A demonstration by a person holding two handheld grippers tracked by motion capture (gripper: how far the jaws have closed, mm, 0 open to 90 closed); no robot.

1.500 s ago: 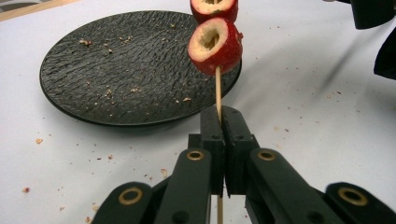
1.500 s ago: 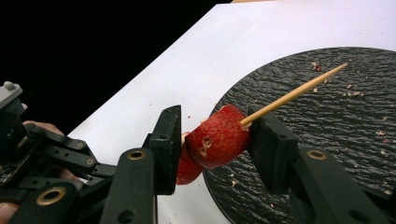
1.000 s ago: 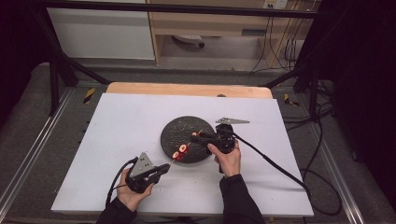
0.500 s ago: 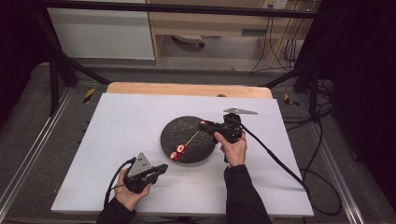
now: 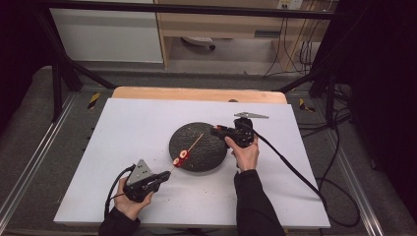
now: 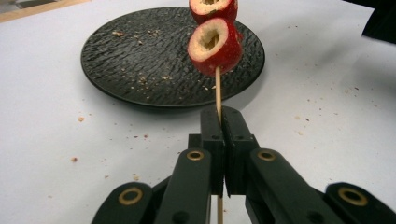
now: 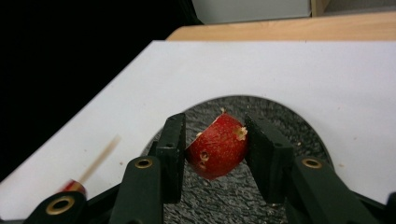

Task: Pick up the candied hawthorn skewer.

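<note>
L gripper (image 6: 223, 122): fingers (image 6: 211, 135) clamped tight on a thin wooden skewer (image 6: 217, 88), w/ two red cored fruit pieces (image 6: 215, 45) threaded on it, pale centres showing. In the high view the skewer slants from near-left up over the near-left rim of the black plate (image 5: 199, 146). R gripper (image 7: 215, 144): fingers (image 7: 172, 144) pinched on a red fruit chunk (image 7: 218, 145), skin red w/ small pale holes, held above the plate's right part. Plate is round, dark, textured, holds only crumbs; sits mid white surface (image 5: 137, 123), crumbs scattered near it.

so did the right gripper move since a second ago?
Yes. The right gripper pulled back from the skewer to the right rim of the plate.
</note>
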